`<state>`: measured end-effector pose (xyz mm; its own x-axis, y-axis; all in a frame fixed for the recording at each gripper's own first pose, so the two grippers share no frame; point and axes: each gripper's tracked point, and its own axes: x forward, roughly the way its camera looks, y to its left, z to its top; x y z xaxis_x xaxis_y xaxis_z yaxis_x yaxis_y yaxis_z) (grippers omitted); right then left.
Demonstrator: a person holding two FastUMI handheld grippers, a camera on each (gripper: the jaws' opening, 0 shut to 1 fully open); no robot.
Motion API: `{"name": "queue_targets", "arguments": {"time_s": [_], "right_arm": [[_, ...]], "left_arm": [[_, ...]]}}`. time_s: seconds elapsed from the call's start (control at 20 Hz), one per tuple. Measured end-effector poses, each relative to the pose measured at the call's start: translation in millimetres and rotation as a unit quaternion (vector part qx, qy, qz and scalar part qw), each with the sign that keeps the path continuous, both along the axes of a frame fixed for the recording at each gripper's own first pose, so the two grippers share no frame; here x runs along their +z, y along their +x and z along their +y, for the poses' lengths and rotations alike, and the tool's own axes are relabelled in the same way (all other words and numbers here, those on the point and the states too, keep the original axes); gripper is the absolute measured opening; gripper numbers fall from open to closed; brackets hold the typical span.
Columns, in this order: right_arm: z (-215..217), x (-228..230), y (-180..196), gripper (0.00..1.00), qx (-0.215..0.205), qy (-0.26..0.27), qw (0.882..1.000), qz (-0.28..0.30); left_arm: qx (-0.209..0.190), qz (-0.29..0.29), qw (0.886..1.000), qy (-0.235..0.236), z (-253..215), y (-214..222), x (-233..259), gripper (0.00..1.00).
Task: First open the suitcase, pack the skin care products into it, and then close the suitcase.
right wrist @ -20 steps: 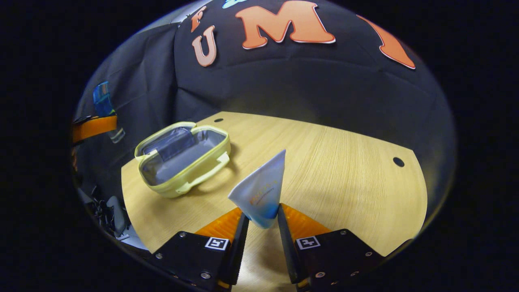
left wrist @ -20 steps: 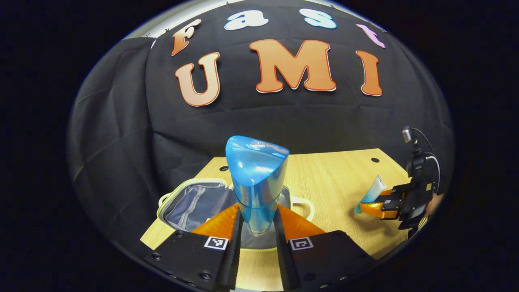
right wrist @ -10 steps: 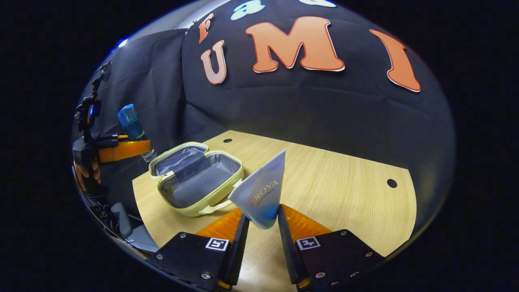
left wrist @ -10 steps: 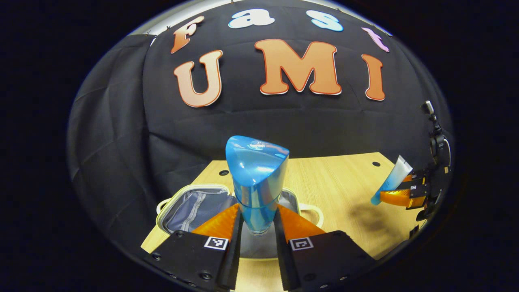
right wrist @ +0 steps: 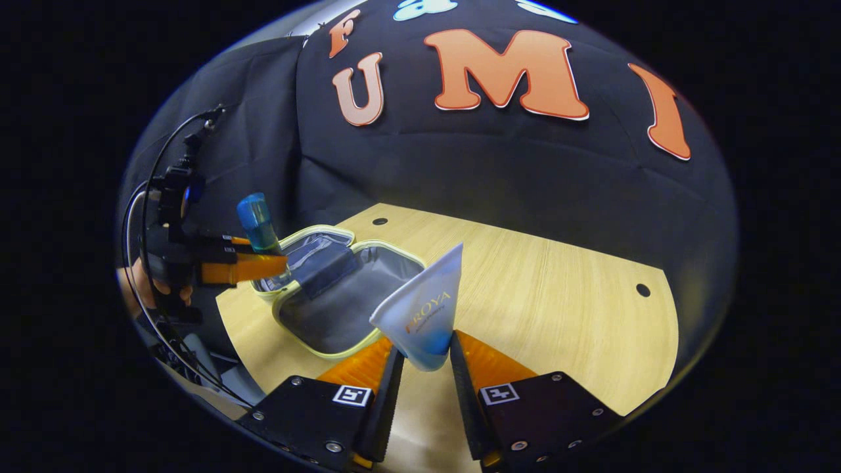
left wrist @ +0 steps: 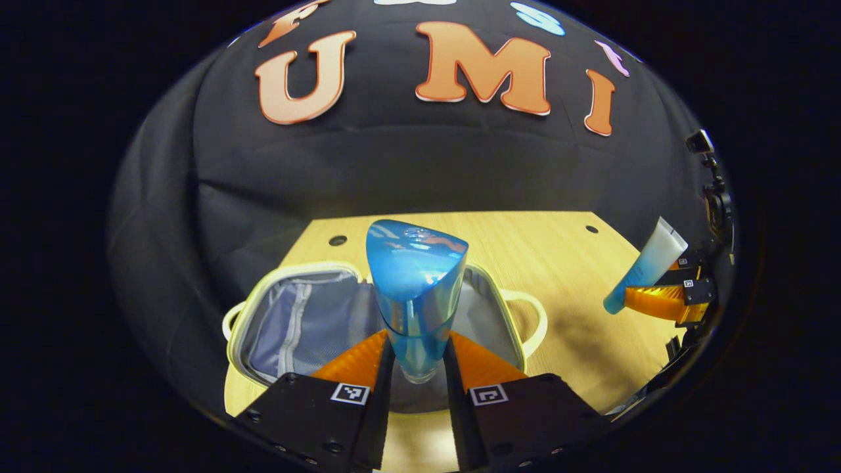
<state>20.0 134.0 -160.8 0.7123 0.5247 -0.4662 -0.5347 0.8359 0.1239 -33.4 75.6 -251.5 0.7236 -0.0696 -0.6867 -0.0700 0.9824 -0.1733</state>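
So the suitcase [left wrist: 299,315] is lying wide open on the wooden worktop [left wrist: 571,263], pale yellow-green shell with a grey lining, handles sticking out on the sides. In the left gripper view a blue bottle [left wrist: 415,289] is clamped upright between the fingers of the left gripper [left wrist: 416,368], cap end up, and it's held right over the open suitcase, above the lining. Whether the bottle's base is touching the lining can't be told from here.

Off to the right in that same view, the right gripper [left wrist: 663,303] is seen well apart from the suitcase, with a tube [left wrist: 647,263] pinched in it and tilted.

In the right gripper view the same tube [right wrist: 424,309] is gripped near its blue end between both fingers of that gripper [right wrist: 420,368], flat crimped end pointing up, held above the worktop [right wrist: 558,295] just beside the suitcase [right wrist: 341,295]. The left gripper [right wrist: 246,268] is seen at the left with the blue bottle [right wrist: 257,223] squeezed in it over the suitcase's far half, and a hand [right wrist: 141,286] is wrapped around its body.
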Motion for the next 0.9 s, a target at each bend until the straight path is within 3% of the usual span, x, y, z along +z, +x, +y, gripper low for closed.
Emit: {"name": "queue_targets", "arguments": {"time_s": [0.5,0.9], "right_arm": [[81.9,-7.4,-13.2,0.46,-0.081,0.032,0.995,0.047],[107.3,-24.4,-2.9,0.46,-0.051,0.025,0.995,0.079]], "left_arm": [[-0.094,0.081,0.989,-0.079,8.3,-0.1,-76.2,0.42],[-0.094,0.169,0.977,-0.095,0.9,-2.6,-112.3,0.41]]}}
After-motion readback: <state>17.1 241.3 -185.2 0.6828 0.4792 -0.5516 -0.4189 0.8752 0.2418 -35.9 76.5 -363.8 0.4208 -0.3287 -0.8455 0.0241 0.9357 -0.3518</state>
